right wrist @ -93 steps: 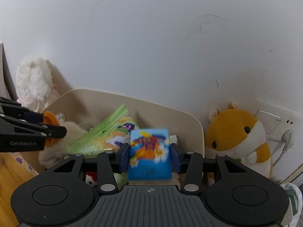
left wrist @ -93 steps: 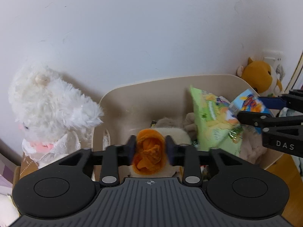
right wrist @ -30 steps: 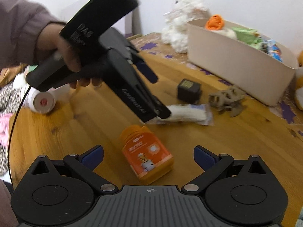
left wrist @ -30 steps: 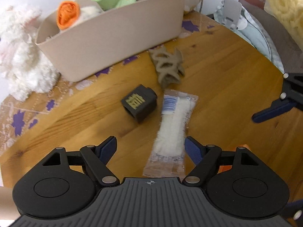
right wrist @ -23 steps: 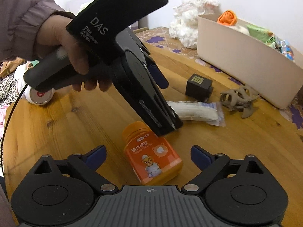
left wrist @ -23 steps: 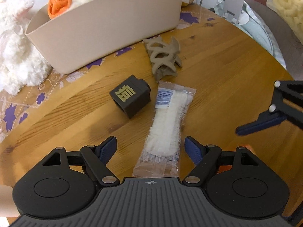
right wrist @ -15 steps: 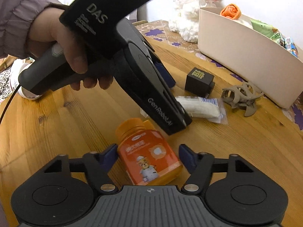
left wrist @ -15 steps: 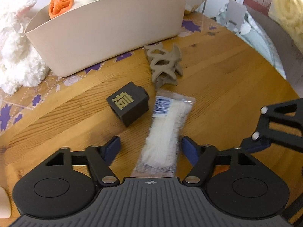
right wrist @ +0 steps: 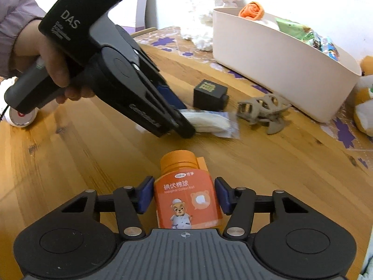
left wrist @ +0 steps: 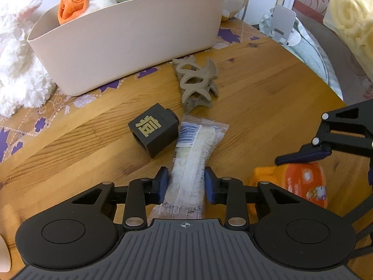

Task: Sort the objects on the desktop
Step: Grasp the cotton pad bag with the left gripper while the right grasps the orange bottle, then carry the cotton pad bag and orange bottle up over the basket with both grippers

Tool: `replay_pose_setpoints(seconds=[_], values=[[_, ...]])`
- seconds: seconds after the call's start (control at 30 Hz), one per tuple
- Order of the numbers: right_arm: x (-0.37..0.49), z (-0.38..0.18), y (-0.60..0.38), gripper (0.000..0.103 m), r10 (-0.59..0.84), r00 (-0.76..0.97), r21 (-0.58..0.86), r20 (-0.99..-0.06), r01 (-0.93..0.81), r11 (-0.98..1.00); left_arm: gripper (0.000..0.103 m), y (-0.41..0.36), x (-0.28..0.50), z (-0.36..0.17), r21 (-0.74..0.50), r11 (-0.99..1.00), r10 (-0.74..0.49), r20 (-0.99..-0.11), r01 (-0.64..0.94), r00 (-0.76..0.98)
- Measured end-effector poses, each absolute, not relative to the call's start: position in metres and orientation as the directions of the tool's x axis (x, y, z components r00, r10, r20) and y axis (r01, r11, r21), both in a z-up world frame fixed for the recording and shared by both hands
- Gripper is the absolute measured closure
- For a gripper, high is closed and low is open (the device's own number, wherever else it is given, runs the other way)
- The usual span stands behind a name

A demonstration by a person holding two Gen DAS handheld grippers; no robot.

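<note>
My left gripper [left wrist: 185, 183] is shut on a clear packet of white gauze [left wrist: 193, 161] that lies on the wooden table [left wrist: 256, 107]; the packet also shows in the right wrist view [right wrist: 209, 122]. My right gripper [right wrist: 185, 194] is shut on an orange cotton-ball bottle [right wrist: 186, 198] lying on the table, cap pointing away; it shows at the right of the left wrist view [left wrist: 296, 184]. A black cube with a gold character [left wrist: 153, 131] and a grey hair claw [left wrist: 197, 81] lie just beyond the packet.
A beige bin [left wrist: 130, 37] stands at the back of the table, holding an orange item [left wrist: 72, 4], green snack bags and a blue packet. A white plush [left wrist: 16, 65] sits left of it, an orange plush [right wrist: 366, 98] right. A white roll [right wrist: 21, 116] lies at far left.
Both grippers left their items in the bin, came down to the table open, and have closed: the left on the gauze packet, the right on the orange bottle.
</note>
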State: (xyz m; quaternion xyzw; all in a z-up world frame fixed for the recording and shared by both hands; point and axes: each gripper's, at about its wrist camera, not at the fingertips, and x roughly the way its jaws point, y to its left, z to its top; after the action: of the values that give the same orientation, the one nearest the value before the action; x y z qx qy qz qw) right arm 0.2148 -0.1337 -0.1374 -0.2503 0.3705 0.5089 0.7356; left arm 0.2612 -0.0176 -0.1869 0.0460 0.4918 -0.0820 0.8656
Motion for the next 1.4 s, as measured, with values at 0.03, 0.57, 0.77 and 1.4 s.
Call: replay_pose_setpoints(seconds=[0.03,0.57,0.77,1.4], values=[[0.215,-0.137,-0.134,0.051,0.562,0.208,0.009,-0.801,-0.934,0.358,0.072,-0.017,0.261,-0.186,-0.002,0.982,-0.098,-0.858,0.188,0.504],[0.222,-0.120,-0.148,0.052,0.593,0.258,0.031,-0.763,-0.901,0.432,0.074,-0.007,0.247,-0.163,-0.020,0.984,-0.116,-0.831,0.178,0.544],[0.225,-0.115,-0.156,0.052,0.597,0.307,0.031,-0.741,-0.872,0.488,0.074,-0.003,0.241,-0.152,-0.021,0.986,-0.112,-0.819,0.166,0.562],[0.245,-0.057,-0.180,0.052,0.622,0.459,-0.010,-0.635,-0.810,0.587,0.074,0.017,0.217,-0.104,-0.012,0.984,-0.126,-0.752,0.179,0.647]])
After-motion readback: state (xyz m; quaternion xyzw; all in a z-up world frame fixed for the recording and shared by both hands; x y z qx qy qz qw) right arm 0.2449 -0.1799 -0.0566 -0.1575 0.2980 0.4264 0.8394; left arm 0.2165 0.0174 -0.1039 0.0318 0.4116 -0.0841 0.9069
